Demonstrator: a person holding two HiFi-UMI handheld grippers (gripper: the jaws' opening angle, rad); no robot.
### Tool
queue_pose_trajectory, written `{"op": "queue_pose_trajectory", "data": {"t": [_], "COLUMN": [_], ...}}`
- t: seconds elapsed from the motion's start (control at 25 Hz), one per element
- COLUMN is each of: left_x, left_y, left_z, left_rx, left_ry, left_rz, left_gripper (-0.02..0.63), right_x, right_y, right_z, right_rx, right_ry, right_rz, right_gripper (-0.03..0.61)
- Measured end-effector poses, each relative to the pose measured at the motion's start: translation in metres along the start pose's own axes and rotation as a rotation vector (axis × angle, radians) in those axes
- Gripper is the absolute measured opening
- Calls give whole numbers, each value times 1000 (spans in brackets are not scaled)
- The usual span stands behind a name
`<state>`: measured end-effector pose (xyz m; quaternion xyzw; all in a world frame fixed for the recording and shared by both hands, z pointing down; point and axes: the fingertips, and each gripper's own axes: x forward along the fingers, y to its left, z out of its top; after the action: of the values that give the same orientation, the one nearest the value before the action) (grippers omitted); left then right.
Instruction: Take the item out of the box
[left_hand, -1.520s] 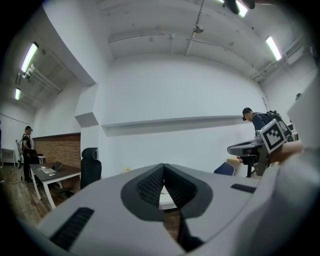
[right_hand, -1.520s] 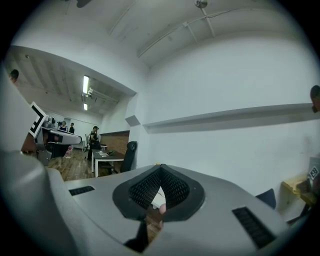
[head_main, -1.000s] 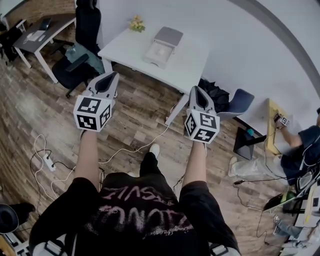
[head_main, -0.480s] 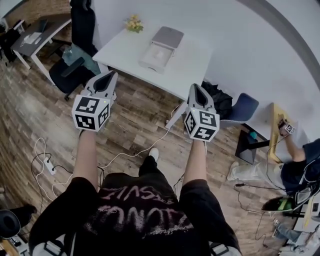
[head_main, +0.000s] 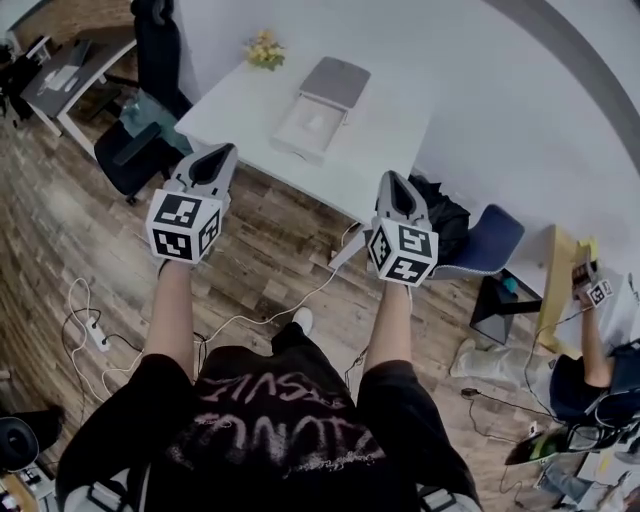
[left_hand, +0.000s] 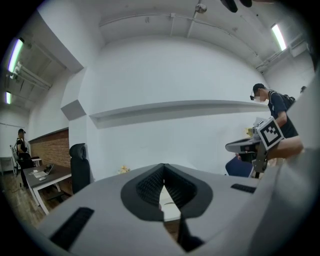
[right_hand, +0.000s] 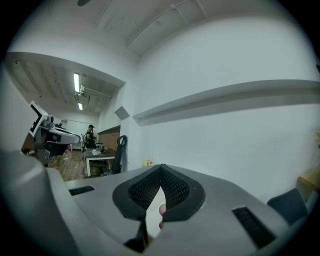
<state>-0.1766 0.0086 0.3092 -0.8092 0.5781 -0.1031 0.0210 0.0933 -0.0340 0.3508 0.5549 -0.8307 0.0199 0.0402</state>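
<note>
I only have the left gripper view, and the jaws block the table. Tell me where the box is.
Observer: The box sits open on the white table ahead, grey lid flipped back.
Operator: Report the right gripper.
Observer: The right gripper is shut, nothing in it, short of the box.
Operator: Say what's inside the box.
Observer: A pale item lies inside; too small to identify.

A person holds the left gripper (head_main: 217, 153) and right gripper (head_main: 391, 180) short of the white table (head_main: 395, 135), on which sit an open box (head_main: 305, 125) (grey lid (head_main: 338, 82) adjoining) and yellow flowers (head_main: 264, 50).
</note>
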Motion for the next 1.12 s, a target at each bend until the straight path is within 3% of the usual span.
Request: {"op": "queue_pose_trajectory", "data": {"t": [0.44, 1.12], "left_x": [78, 145], "left_y": [2, 19], "left_z": [14, 20], "left_rx": [-17, -17], "left_ry": [17, 11], "left_rz": [42, 40], "left_gripper": [2, 2], "right_x": [75, 135], "right_y": [-54, -82], "right_z": [3, 10], "right_rx": [17, -8], "right_ry": [10, 1], "right_rz": [43, 48], "right_gripper": [9, 9]}}
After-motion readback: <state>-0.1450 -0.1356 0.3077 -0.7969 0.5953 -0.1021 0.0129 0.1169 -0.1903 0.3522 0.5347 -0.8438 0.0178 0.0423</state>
